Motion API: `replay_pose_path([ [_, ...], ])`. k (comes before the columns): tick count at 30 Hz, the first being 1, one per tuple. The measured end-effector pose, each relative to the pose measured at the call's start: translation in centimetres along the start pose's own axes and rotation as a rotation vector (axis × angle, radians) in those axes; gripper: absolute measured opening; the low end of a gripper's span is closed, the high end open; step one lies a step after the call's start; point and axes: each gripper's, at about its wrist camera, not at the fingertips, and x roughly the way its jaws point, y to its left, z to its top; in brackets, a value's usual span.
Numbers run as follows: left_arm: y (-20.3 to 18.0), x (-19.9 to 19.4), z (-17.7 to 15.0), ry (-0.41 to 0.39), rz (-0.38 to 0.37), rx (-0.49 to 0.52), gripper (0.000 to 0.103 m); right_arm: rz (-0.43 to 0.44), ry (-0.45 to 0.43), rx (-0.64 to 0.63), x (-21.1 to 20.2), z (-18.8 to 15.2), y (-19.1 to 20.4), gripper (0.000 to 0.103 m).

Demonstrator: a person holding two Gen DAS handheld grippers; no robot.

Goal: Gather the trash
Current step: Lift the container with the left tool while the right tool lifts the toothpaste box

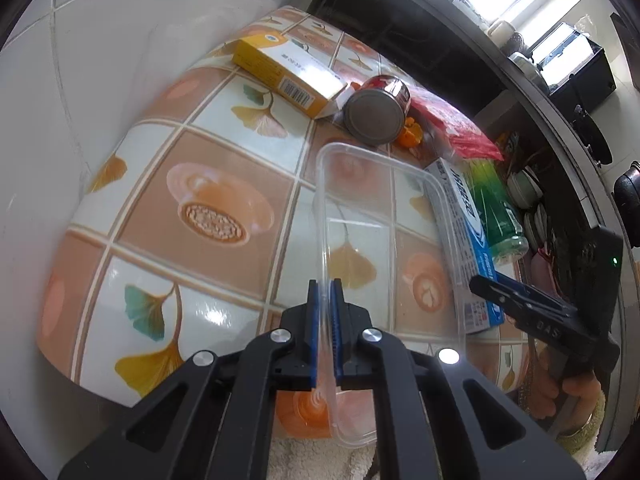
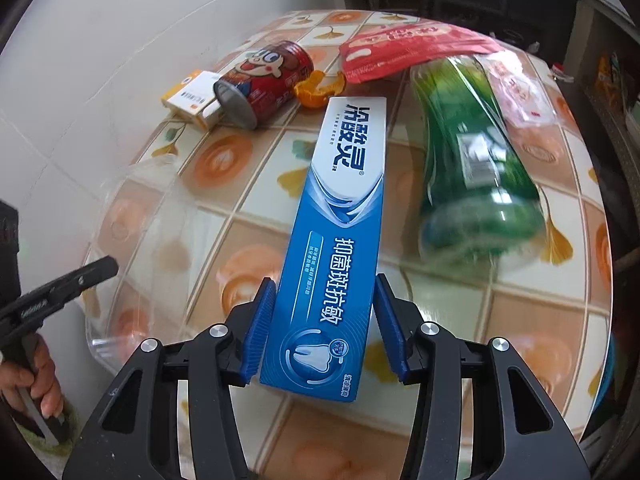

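The blue box (image 2: pixel 332 248) is lying flat on the bench (image 2: pixel 248 200), and its long side is running away from the right tool (image 2: pixel 324 300) toward the far side. Its near end is sitting between the two blue pads (image 2: pixel 260 328) of that tool. The left pad is touching the box edge, and the right pad looks just beside the other edge, so I cannot tell if the tool is squeezing it. The right tool is pointing steeply down at the bench.

The left tool (image 1: pixel 325 300) is pressing its pads together on the thin rim of a clear tray (image 1: pixel 384 208). The tray's long side is pointing away from the tool. In the left view it is standing up on one long edge, tilted, over the bench. The left tool is also pointing down. A hand (image 2: pixel 38 380) is holding its grip at the left edge of the right view.

A green bottle (image 2: pixel 476 168) is lying on its side just right of the blue box, with its bottom end pointing toward the near side. A red can (image 2: pixel 264 80) is lying on its side at the far end, with its round silver end facing the near left. A yellow box (image 1: pixel 280 72) is lying just beside the can. A piece of orange peel (image 2: pixel 318 90) is lying between the can and the far end of the blue box. A red bag (image 2: pixel 408 50) is lying flat at the far side, touching the top of the bottle.
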Motion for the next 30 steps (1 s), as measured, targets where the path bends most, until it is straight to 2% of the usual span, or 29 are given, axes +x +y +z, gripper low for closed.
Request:
replay_pose_path([
  [8,-0.5,0.2,-1.2,0.046,0.008,0.018,0.006,0.029,0.051,-0.030,-2.6,-4.6,-0.5,0.049],
  [13,-1.1,0.4,-0.9,0.035,0.052,0.056,0.018,0.029,0.013,-0.016,-3.2,-4.3,-0.7,0.056],
  [16,-1.6,0.6,-0.6,0.020,0.073,0.095,0.021,0.023,-0.012,-0.002,-3.0,-3.4,-0.9,0.057],
  [21,-2.0,1.7,-0.5,0.003,0.112,0.130,0.021,0.011,-0.023,0.012,-2.1,-2.4,-0.7,0.056],
  [25,-1.9,2.3,-0.6,-0.001,0.128,0.137,0.021,-0.017,-0.027,0.006,-1.5,-2.2,-0.5,0.049],
  [30,-1.9,2.7,-0.8,0.001,0.134,0.133,0.012,-0.028,-0.028,0.013,-0.9,-2.1,-0.5,0.047],
])
